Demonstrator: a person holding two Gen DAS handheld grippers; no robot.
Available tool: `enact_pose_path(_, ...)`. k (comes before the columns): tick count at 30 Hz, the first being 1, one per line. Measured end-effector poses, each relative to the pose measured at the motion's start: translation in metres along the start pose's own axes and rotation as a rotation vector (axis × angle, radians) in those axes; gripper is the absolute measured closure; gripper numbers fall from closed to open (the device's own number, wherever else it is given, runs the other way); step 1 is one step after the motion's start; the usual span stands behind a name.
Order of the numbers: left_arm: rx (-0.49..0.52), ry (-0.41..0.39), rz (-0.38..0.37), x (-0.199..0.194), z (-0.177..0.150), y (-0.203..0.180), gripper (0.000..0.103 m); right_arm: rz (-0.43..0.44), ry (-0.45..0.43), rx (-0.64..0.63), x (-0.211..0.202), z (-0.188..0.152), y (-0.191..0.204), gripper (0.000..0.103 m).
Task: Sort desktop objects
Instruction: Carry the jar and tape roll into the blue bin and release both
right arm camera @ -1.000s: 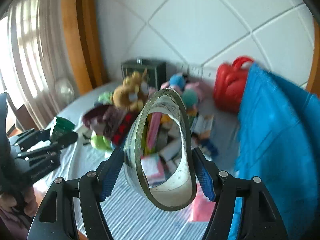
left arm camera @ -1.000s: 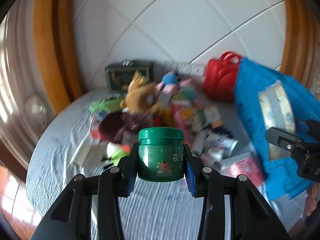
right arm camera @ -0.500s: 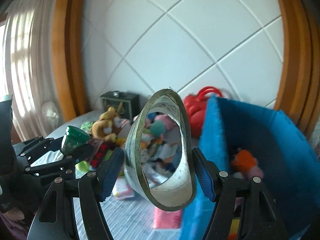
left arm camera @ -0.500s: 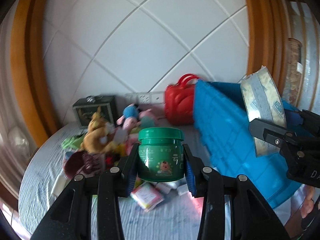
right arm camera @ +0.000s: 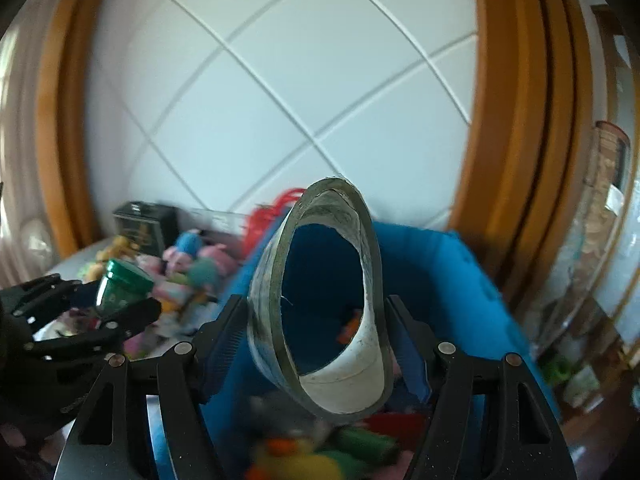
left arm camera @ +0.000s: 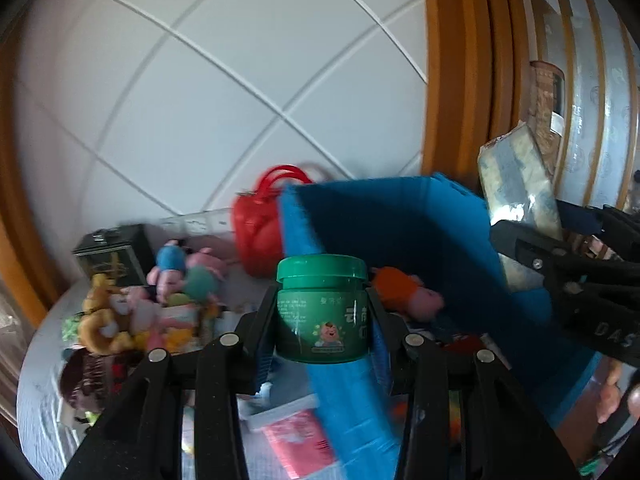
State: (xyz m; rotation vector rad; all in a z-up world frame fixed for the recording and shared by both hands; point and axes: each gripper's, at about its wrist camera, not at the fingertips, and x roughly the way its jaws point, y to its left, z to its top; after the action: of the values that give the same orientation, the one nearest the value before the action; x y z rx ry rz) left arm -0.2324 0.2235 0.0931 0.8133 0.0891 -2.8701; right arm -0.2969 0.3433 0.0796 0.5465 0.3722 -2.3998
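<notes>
My left gripper is shut on a green jar with a green lid, held upright above the near wall of the blue bin. My right gripper is shut on a big roll of clear tape, standing on edge over the open blue bin. In the left wrist view the tape roll and the right gripper show at the right edge. The right wrist view has the left gripper with the green jar at the left.
Plush toys, a black tin and a red bag lie on the grey cloth left of the bin. A pink packet lies near. Toys sit inside the bin. Tiled wall and wooden frame behind.
Both grippers rose and swung right, away from the toy pile, to the blue bin. The bin's inside now shows under the tape roll. Both grips are unchanged.
</notes>
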Motion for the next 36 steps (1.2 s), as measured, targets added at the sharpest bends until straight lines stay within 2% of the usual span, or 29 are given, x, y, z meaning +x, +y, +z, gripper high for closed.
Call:
enact_pose_path(4,0.015,0.084,-0.024,0.037,0.029,-0.046,0.063,-0.041,0.094,-0.005,0.036,0.009,-0.055,0.033)
enact_pose_path(6,0.02,0.154,-0.048,0.061,0.04,-0.064,0.063,-0.054,0.159,-0.001,0.06,0.01,-0.079,0.033)
enact_pose_path(8,0.032,0.256,-0.068,0.095,0.045,-0.083,0.063,-0.048,0.239,0.01,0.087,0.006,-0.102,0.033)
enact_pose_path(10,0.059,0.347,-0.063,0.123,0.043,-0.1,0.063,-0.031,0.344,0.007,0.111,-0.005,-0.123,0.033)
enact_pose_path(15,0.117,0.569,-0.025,0.185,0.012,-0.125,0.063,0.031,0.653,-0.006,0.176,-0.055,-0.143,0.034)
enact_pose_path(17,0.131,0.644,-0.006,0.201,-0.004,-0.129,0.063,0.052,0.744,-0.011,0.19,-0.074,-0.145,0.033)
enact_pose_path(19,0.132,0.685,-0.002,0.208,-0.013,-0.131,0.063,0.037,0.8,-0.045,0.198,-0.088,-0.144,0.033)
enact_pose_path(24,0.152,0.738,0.002,0.211,-0.026,-0.136,0.063,0.038,0.868,-0.072,0.203,-0.103,-0.141,0.034)
enact_pose_path(28,0.171,0.715,-0.006,0.202,-0.025,-0.137,0.063,0.021,0.869,-0.106,0.202,-0.1,-0.145,0.033)
enact_pose_path(29,0.171,0.711,-0.01,0.198,-0.024,-0.138,0.063,0.067,0.86,-0.161,0.203,-0.099,-0.146,0.033)
enact_pose_path(33,0.167,0.69,-0.019,0.189,-0.02,-0.14,0.063,0.064,0.866,-0.168,0.205,-0.102,-0.143,0.033)
enact_pose_path(35,0.175,0.672,-0.008,0.184,-0.02,-0.142,0.057,0.064,0.868,-0.17,0.207,-0.104,-0.143,0.033)
enact_pose_path(36,0.18,0.663,-0.004,0.181,-0.02,-0.142,0.049,0.062,0.869,-0.17,0.208,-0.104,-0.143,0.033)
